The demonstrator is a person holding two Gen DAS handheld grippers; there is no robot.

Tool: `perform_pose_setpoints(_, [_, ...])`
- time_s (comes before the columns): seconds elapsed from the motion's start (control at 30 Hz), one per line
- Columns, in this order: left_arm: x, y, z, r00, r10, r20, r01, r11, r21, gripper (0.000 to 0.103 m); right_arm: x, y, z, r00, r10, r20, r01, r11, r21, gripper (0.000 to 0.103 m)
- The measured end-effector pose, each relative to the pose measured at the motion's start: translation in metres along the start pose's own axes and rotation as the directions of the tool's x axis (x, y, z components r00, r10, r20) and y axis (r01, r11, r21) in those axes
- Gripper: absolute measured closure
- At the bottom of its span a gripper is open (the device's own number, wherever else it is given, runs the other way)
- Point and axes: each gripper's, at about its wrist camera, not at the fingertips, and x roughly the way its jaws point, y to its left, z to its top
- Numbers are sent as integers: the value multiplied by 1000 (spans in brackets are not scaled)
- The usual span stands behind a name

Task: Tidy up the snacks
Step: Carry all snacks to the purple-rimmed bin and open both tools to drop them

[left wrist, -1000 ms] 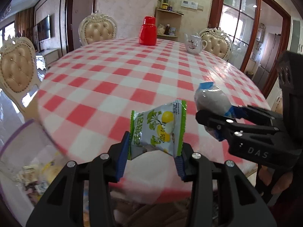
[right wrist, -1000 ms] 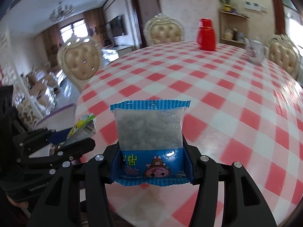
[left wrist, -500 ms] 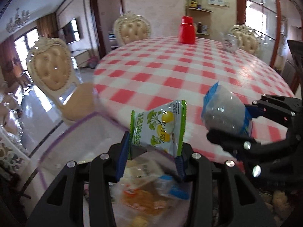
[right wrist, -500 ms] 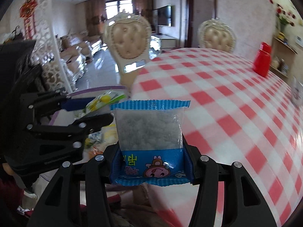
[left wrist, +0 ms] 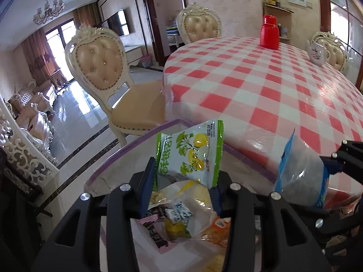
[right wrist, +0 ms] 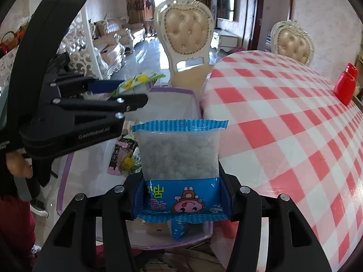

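Note:
My left gripper (left wrist: 181, 176) is shut on a green and white snack packet (left wrist: 189, 154) and holds it over a clear storage box with a purple rim (left wrist: 127, 149) beside the table. Several snack packets (left wrist: 181, 217) lie in the box. My right gripper (right wrist: 181, 195) is shut on a blue and clear snack packet (right wrist: 179, 158), also above the box (right wrist: 177, 90). In the left wrist view that blue packet (left wrist: 299, 172) is just to the right. In the right wrist view the left gripper (right wrist: 127, 95) with its green packet (right wrist: 138, 81) is up at the left.
A round table with a red and white checked cloth (left wrist: 261, 86) is to the right of the box. A red flask (left wrist: 269, 32) and a white teapot (left wrist: 317, 52) stand at its far side. Cream upholstered chairs (left wrist: 102, 72) stand around it.
Both grippers have swung left off the table with their packets and now hang over the open box, which has come into full view below them.

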Motion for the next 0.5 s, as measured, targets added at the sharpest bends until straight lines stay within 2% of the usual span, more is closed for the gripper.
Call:
perform_pose_setpoints(0.17, [7,8,-2,1000,9,-14,-9,1000,-20,59,18,22,5,999,16,-46,-19,998,-59,50])
perform_pose_setpoints(0.3, [10,18,-4,1000,4,-16,-5,999,-49,54,28,33,8,996,50,-67,-54,996,-64,49])
perform_pose_setpoints(0.33, [10,22,-4,1000,1,-13,-2,998,-60,51,31,34,8,996,53,-74,-58,996,-63,46])
perform_pose_setpoints(0.37, [8,26,-4,1000,-8,-4,8,997,-78,46,33,34,9,995,58,-83,-63,996,-62,39])
perform_pose_setpoints(0.4, [6,32,-3,1000,-25,12,26,994,-104,27,34,34,10,995,63,-81,-68,996,-60,35])
perform_pose_setpoints(0.43, [3,39,-3,999,-33,31,37,991,-131,7,31,33,11,996,60,-67,-64,996,-54,25])
perform_pose_setpoints(0.47, [0,45,-2,998,-34,48,41,986,-160,2,28,32,13,997,55,-54,-58,997,-50,17])
perform_pose_setpoints(0.5, [-3,52,-1,998,-28,56,38,981,-189,1,23,32,16,998,53,-43,-55,997,-48,16])
